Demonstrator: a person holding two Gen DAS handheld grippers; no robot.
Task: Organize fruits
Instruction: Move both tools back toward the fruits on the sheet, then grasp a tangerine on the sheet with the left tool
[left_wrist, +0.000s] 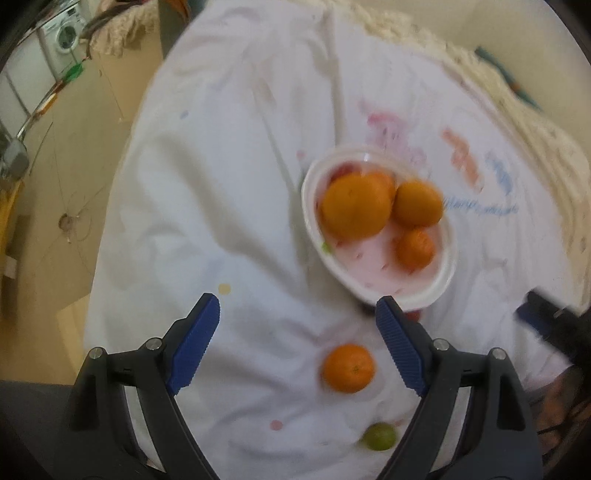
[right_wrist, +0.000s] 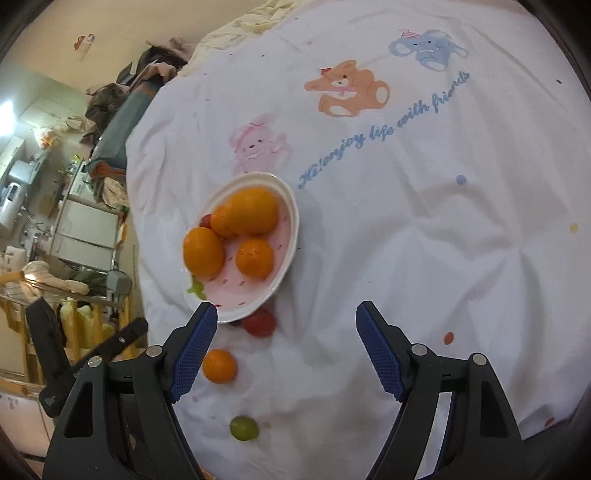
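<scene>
Plate (right_wrist: 290, 236) on bedsheet (right_wrist: 406, 258), four oranges (right_wrist: 251, 216) plus tomato (right_wrist: 205, 220) inside. From plate in right wrist view: loose tomato (right_wrist: 260, 322) at 6 o'clock, touching rim; loose orange (right_wrist: 219, 366) farther toward 6–7 o'clock; grape (right_wrist: 243, 427) beyond, nearest camera. Printed animals (right_wrist: 347, 88) at plate's 12–2 o'clock

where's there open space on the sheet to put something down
Free: the wide stretch of white sheet right of the bowl, below the blue lettering. Crowded: just below the bowl, where the red fruit, loose orange and green fruit lie.
</scene>
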